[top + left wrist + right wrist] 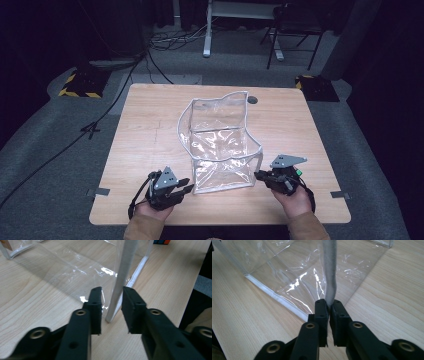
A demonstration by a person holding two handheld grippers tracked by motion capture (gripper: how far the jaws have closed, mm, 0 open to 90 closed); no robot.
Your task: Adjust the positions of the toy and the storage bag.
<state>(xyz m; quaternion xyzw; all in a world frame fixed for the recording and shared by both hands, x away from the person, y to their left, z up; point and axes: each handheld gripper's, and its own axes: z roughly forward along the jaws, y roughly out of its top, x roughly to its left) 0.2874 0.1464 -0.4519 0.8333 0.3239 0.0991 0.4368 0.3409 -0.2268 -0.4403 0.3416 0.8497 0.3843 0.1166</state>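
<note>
Between both hand-held grippers, clear bag (220,145)

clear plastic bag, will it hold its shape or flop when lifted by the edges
Likely floppy: the clear plastic bag shows creased, sagging walls. Probably light, since it looks empty. The white trim seems firmer, so it may give the right gripper, shut on it, a less slippery hold.

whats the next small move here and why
Probably close the left gripper onto the bag's white edge. In the left gripper view that edge stands between the jaws with a gap on each side, so it is not gripped yet. The right gripper is already shut on the bag's other edge, so only the left corner is loose.
</note>
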